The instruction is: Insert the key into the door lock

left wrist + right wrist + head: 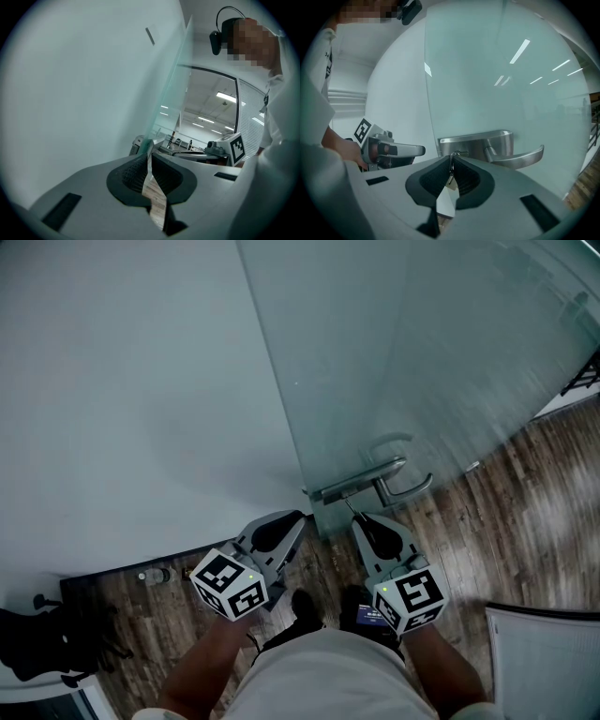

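Observation:
A frosted glass door (394, 362) carries a brushed-metal lock plate (342, 489) with a lever handle (412, 490). My right gripper (359, 518) is shut on a small key (450, 172) on a ring, its tip just short of the lock plate (476, 143) and left of the lever handle (520, 159). In the right gripper view the key stands upright between the pads of the right gripper (451, 160). My left gripper (296, 518) hangs beside the door's edge, left of the plate. The left gripper (149, 157) is shut with nothing in it.
A white wall (131, 381) runs left of the door. Wood-pattern floor (525, 512) lies below. A small bottle (153, 575) and dark gear (37, 638) sit by the wall at lower left. A white panel (548, 662) stands at lower right. The person's shoes are under the grippers.

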The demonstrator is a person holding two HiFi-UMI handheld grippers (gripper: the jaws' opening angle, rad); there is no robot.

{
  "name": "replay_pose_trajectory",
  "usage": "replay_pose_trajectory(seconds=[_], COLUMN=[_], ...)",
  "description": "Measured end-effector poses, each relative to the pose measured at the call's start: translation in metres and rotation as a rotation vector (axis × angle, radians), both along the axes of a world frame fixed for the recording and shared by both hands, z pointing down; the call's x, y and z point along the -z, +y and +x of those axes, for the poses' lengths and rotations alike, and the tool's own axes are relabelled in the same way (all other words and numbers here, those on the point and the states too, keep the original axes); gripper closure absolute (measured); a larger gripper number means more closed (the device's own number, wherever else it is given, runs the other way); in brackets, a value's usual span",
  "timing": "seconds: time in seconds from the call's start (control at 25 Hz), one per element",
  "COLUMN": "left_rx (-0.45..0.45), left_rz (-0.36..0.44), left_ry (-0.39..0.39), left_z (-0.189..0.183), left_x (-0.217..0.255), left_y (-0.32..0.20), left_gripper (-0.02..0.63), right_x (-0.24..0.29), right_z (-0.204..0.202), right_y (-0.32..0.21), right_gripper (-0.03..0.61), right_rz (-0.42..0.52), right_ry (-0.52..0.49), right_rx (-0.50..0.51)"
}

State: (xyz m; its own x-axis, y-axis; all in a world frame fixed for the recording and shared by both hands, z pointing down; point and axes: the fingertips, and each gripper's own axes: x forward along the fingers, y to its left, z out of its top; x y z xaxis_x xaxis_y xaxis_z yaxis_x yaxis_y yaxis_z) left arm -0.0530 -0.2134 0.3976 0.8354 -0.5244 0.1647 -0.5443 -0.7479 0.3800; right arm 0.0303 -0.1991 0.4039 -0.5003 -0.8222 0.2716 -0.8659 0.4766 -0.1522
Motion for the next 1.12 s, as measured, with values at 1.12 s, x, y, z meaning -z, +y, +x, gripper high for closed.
replay_pose_trajectory(seconds=[1.12], left_rx=[-0.055], left_rz=[0.123], left_ry=[-0.022], left_z=[0.017], left_x=[0.030], left_y=[-0.025], left_gripper=[0.529], right_x=[0.001], right_z=[-0.002], right_y=[-0.003], right_gripper=[0.551], right_rz=[0.064], right_ry=[0.120], right_rx=[0.012])
